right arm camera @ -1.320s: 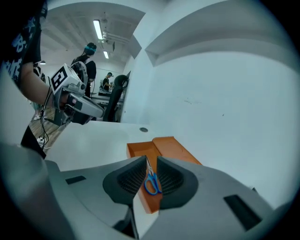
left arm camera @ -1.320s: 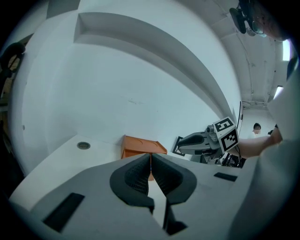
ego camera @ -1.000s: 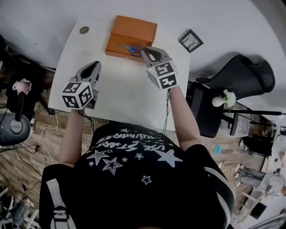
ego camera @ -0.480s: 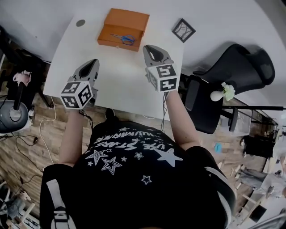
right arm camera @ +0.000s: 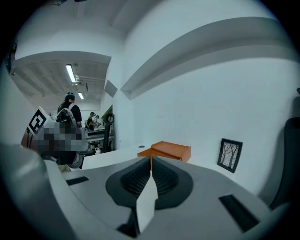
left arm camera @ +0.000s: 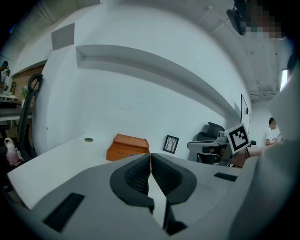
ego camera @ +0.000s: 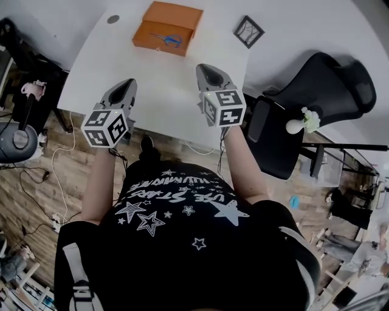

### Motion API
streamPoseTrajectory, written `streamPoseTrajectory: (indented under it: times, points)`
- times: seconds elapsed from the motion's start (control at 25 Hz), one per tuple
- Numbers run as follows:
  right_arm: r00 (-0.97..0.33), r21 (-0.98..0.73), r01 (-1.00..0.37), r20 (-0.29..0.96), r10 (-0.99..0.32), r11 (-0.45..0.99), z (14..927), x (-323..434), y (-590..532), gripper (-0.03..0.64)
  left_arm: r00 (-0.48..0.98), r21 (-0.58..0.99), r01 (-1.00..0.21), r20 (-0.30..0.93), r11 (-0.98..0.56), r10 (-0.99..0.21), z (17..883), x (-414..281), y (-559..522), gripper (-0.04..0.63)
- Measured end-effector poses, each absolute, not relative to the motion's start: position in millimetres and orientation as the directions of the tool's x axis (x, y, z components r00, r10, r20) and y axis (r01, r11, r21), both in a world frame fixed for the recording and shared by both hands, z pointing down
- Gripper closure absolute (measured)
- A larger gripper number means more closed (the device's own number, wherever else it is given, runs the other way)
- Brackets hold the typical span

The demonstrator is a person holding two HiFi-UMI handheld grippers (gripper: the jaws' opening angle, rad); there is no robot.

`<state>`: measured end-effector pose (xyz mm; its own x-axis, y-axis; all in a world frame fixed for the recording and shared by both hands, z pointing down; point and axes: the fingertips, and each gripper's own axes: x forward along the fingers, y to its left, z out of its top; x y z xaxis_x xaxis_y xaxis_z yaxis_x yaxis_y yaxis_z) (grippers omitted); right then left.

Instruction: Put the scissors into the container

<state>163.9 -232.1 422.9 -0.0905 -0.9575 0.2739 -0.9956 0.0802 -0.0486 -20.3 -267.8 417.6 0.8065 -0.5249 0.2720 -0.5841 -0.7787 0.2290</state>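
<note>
The scissors (ego camera: 168, 40) seem to lie in the container (ego camera: 176, 15) far up the table (ego camera: 164, 91), so the left gripper (ego camera: 127, 84) and right gripper (ego camera: 204, 68), both closed on nothing, need only keep clear.

The container (ego camera: 167, 27) is orange, and the scissors (ego camera: 169, 40) have blue handles. The table (ego camera: 159, 91) is white. The left gripper (ego camera: 124, 88) and right gripper (ego camera: 209, 73) are grey with black-and-white square markings. The picture frame (ego camera: 249, 31) is black, and the shirt (ego camera: 182, 243) is black with white stars.
</note>
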Motion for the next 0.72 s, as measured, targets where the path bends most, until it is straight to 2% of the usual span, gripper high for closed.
streamPoseTrajectory:
  times: [0.72]
  points:
    - [-0.150, -0.034, -0.989, 0.295, -0.944, 0.146, 436, 167, -127, 0.569, 0.788, 0.235, -0.611, 0.272, -0.756, -0.552, 429, -8, -159, 0.574]
